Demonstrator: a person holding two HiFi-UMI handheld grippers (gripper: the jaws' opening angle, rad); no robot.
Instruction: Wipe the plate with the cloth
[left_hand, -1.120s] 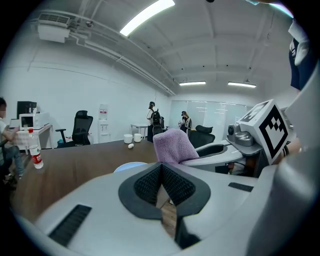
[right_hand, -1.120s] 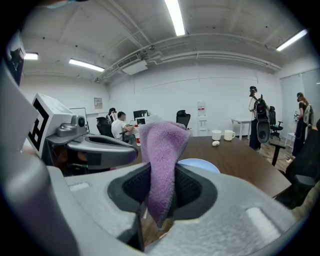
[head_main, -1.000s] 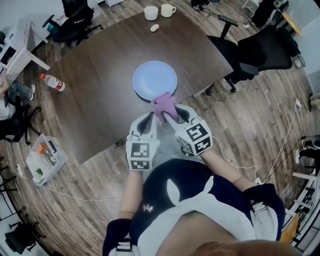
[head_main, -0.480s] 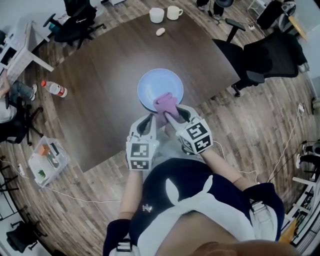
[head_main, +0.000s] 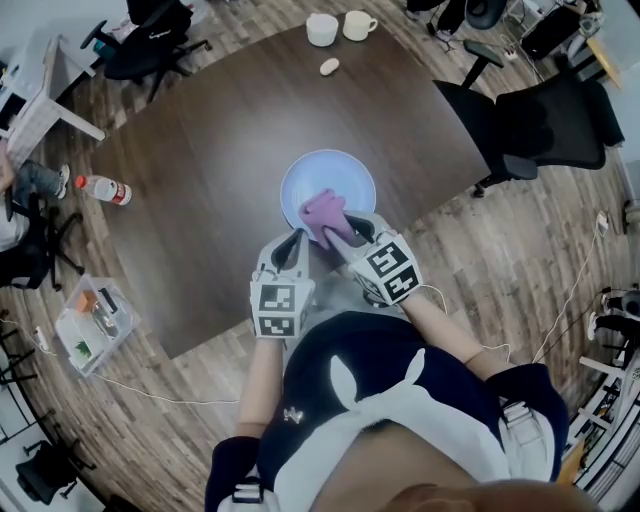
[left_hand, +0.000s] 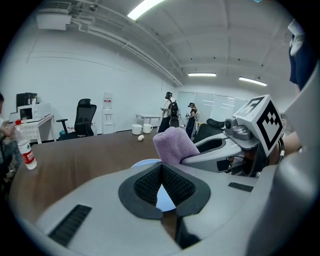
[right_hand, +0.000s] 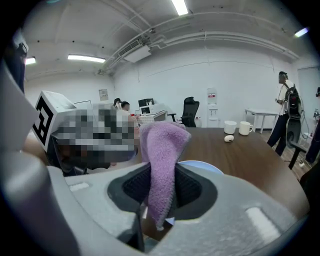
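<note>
- The plate (head_main: 345, 172), pale blue and round, lies flat on the dark wooden table (head_main: 220, 150), close to the table edge nearest the person.
- The cloth (head_main: 322, 210) is purple and bunched. In the head view it covers the near part of the plate, overlapping the near rim.
- Whether the cloth presses on the plate surface cannot be told from any view.
- The right claw (head_main: 343, 228) is clenched on the cloth. The right gripper view shows a fold of the purple fabric pinched between both black pads, one end standing up above the jaws and a short end hanging below them.
- The left claw (head_main: 298, 234) is clenched and holds nothing. The left gripper view shows its pads meeting at the tips, with a sliver of the plate visible through the gap behind them.
- The left claw sits just beside the right claw, at the near edge of the plate and to the left of the cloth.
- Both claws point away from the person, toward the plate.
- Two white cups (head_main: 322, 29) stand side by side at the far edge of the table, with a small pale object (head_main: 328, 66) near them.
- A clear bottle (head_main: 102, 188) with a red label is at the left edge of the table.
- A black office chair (head_main: 545, 120) stands to the right of the table.
</note>
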